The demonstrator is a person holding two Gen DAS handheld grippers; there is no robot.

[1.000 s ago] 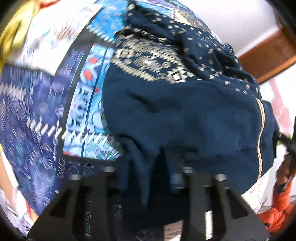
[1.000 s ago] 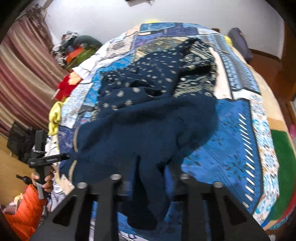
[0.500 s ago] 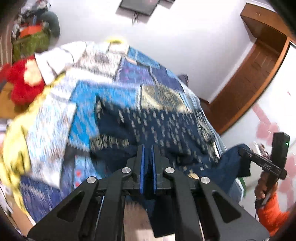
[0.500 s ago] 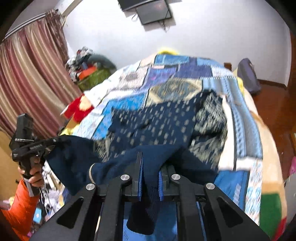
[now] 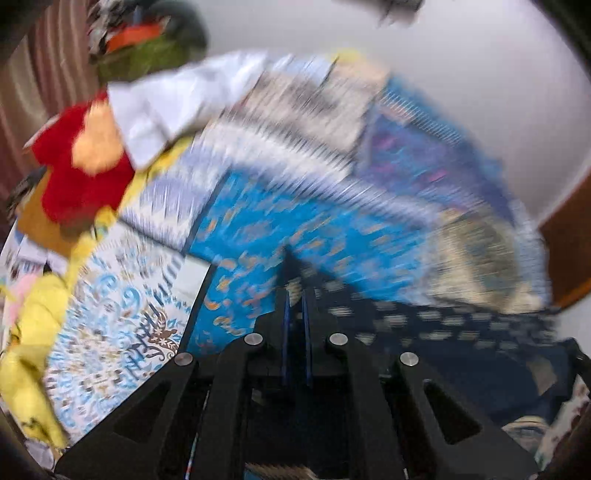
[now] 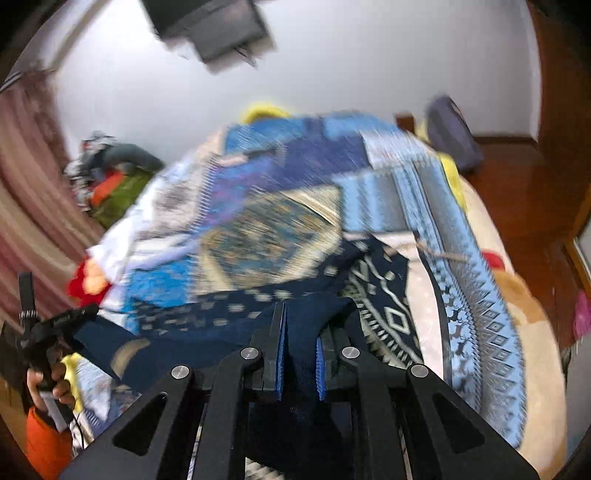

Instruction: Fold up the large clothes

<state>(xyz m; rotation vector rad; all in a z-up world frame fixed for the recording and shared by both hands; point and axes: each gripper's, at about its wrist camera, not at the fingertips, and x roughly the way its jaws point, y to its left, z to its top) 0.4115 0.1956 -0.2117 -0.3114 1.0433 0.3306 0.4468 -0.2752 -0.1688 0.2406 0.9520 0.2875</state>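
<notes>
**Both grippers clamp a navy garment above a patchwork bed**

The right gripper (image 6: 299, 354) stands nearest its camera, its blue pads pressed narrow on a thick fold of the dark navy garment (image 6: 221, 332), which hangs down between the black fingers. The left gripper (image 5: 295, 325) has its jaws drawn together; a thin dark edge of the same cloth rises between the pads, though blur makes the grip hard to read closely. Seen from the right wrist, the left gripper is out at the left edge, gripped by a hand (image 6: 55, 380) in an orange sleeve (image 6: 44, 443), with the garment stretched from it across to the right gripper. Just beyond the fingers the garment's dotted and white geometric-patterned parts lie on the blue patchwork bedspread (image 6: 280, 177). Beside the bed's left edge are yellow cloth (image 5: 33, 332), a red plush toy (image 5: 81, 173) and a white cloth (image 5: 177, 103). Farther off, a pile of clothes (image 6: 114, 173) sits against striped curtains (image 6: 26, 206), a dark bag (image 6: 454, 140) rests near the wooden floor (image 6: 517, 177), and a dark screen (image 6: 210, 26) hangs on the white wall (image 6: 369, 55).
</notes>
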